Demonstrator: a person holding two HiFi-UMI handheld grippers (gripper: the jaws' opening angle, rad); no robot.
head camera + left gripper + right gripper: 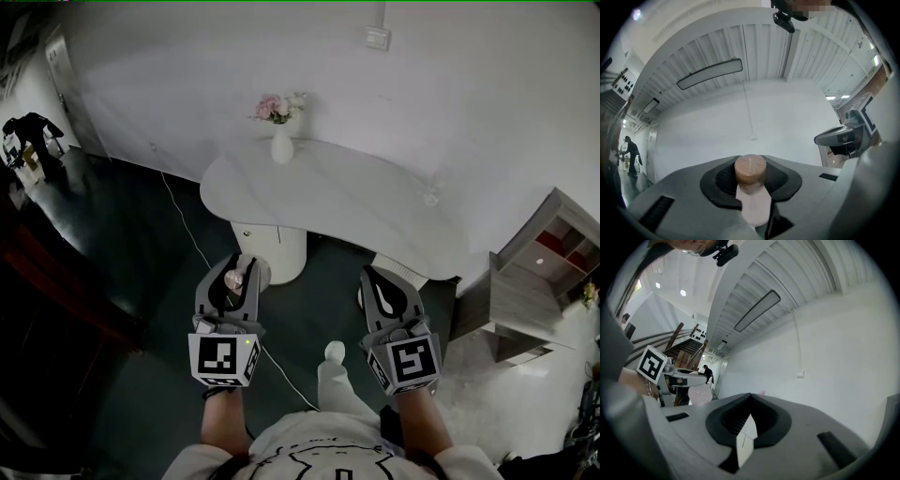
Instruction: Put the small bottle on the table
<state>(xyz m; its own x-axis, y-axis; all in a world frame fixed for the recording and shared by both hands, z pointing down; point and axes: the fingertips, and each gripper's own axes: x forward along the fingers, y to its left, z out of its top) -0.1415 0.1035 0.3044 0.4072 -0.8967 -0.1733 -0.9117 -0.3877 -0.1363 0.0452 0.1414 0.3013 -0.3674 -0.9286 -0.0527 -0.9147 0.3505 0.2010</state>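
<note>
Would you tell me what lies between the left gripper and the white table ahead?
In the head view, dark floor crossed by a white cable separates the left gripper, shut on the small bottle, from the table.

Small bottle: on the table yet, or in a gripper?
In a gripper. The left gripper is shut on the small bottle, its wooden cap showing between the pads; the table stands ahead, apart from it.

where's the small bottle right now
The small bottle sits clamped between the jaws of the left gripper, low left in the head view, over the dark floor and short of the white table with the flower vase.
</note>
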